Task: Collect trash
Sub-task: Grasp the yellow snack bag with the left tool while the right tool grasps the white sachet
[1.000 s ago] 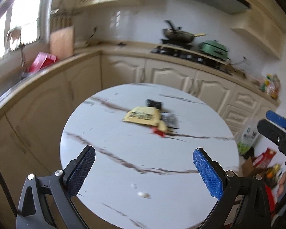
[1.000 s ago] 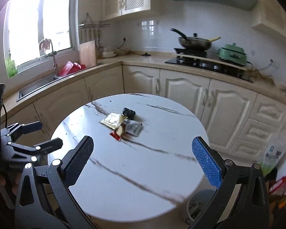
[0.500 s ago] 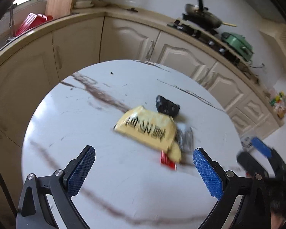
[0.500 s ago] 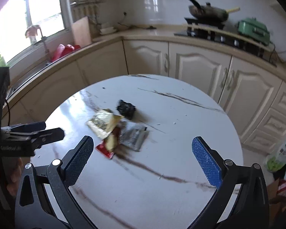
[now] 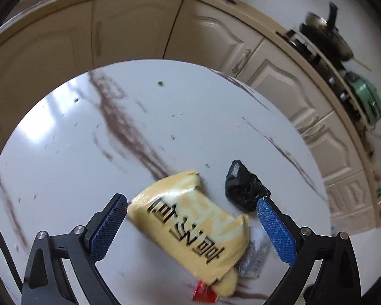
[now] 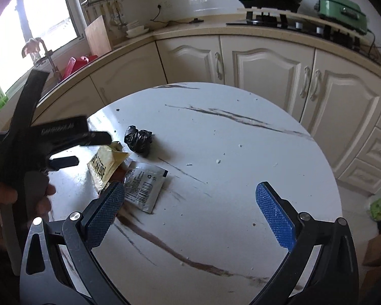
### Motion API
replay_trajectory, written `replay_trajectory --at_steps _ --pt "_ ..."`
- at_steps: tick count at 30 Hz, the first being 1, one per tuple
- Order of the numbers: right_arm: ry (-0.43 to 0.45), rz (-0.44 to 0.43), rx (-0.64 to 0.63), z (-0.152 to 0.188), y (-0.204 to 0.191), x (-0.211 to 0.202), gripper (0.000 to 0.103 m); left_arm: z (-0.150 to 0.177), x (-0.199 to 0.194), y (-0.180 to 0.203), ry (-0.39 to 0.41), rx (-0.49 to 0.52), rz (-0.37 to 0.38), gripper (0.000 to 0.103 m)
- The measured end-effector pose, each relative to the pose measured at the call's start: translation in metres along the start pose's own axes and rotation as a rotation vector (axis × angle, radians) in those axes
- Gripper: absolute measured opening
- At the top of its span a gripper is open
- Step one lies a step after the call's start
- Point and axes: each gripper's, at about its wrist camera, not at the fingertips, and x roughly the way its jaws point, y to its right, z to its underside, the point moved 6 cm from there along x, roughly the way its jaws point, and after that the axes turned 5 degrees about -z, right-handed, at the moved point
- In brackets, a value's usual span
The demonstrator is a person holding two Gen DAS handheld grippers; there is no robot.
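Left wrist view shows the left gripper (image 5: 189,225), wide open and holding nothing, has moved right over the yellow wrapper (image 5: 190,226), ready to grab.

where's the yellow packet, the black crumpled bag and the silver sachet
yellow packet (image 5: 190,231): left wrist view, printed face
black crumpled bag (image 6: 138,141): right wrist view, middle
silver sachet (image 6: 144,184): right wrist view, printed face

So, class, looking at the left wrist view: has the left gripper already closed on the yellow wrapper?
No: the left gripper is wide open, with the yellow wrapper lying unclamped between its fingers.
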Motion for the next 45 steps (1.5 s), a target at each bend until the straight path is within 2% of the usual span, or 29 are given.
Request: replay_trajectory --at_steps 2,4,7,9,11,15,19,23,26,27,29,30,31,35,38,39,41,44,45 --pt "-0.003 -0.010 0.005 0.002 0.002 0.000 0.103 0.001 0.013 0.002 -0.040 0.042 -0.038 0.098" --pt "-0.004 -0.013 0.005 0.003 0.004 -0.002 0.103 0.002 0.008 0.005 -0.020 0.085 -0.059 0.098" --pt "-0.007 -0.021 0.013 0.005 0.006 -0.005 0.103 0.004 0.012 0.007 -0.060 0.178 -0.051 0.099" --pt "-0.015 -0.024 0.013 0.007 0.005 -0.008 0.103 0.002 0.011 -0.005 -0.063 0.228 -0.081 0.099" --pt "-0.019 -0.020 0.002 0.009 0.002 -0.009 0.103 -0.004 0.009 -0.026 -0.061 0.221 -0.102 0.099" --pt "-0.030 -0.006 -0.019 0.009 -0.008 -0.006 0.103 -0.018 0.004 -0.062 -0.056 0.187 -0.097 0.099" --pt "-0.043 0.004 -0.033 0.005 -0.018 0.002 0.103 -0.028 -0.002 -0.075 -0.054 0.141 -0.017 0.099" --pt "-0.046 0.005 -0.051 0.000 -0.026 0.010 0.103 -0.033 0.008 -0.057 -0.042 0.177 -0.006 0.099" --pt "-0.078 0.028 -0.069 -0.001 -0.027 0.021 0.103 -0.036 0.026 -0.043 -0.018 0.222 -0.074 0.095" --pt "-0.086 0.031 -0.072 -0.001 -0.028 0.024 0.103 -0.037 0.026 -0.042 -0.002 0.232 -0.082 0.094" --pt "-0.097 0.013 -0.069 -0.003 -0.030 0.033 0.103 -0.041 0.028 -0.041 0.039 0.256 -0.109 0.079" --pt "-0.101 0.008 -0.072 -0.004 -0.031 0.036 0.103 -0.041 0.028 -0.039 0.055 0.276 -0.105 0.068" --pt "-0.106 0.012 -0.079 -0.006 -0.032 0.040 0.103 -0.040 0.029 -0.035 0.068 0.288 -0.087 0.049" --pt "-0.137 -0.012 -0.097 -0.009 -0.044 0.058 0.103 -0.040 0.035 -0.039 0.084 0.323 -0.040 0.043" --pt "-0.156 -0.032 -0.103 -0.010 -0.051 0.070 0.103 -0.029 0.025 -0.046 0.105 0.327 -0.015 0.030" --pt "-0.162 -0.029 -0.112 -0.010 -0.054 0.076 0.103 -0.021 0.020 -0.048 0.101 0.338 -0.009 0.021" --pt "-0.183 -0.013 -0.133 -0.009 -0.059 0.085 0.101 -0.014 0.016 -0.052 0.088 0.361 0.002 0.021" --pt "-0.195 -0.012 -0.129 -0.010 -0.059 0.095 0.092 -0.009 0.010 -0.058 0.098 0.368 0.015 0.020" --pt "-0.199 -0.014 -0.122 -0.010 -0.057 0.096 0.080 -0.009 0.005 -0.059 0.102 0.372 0.016 0.020"
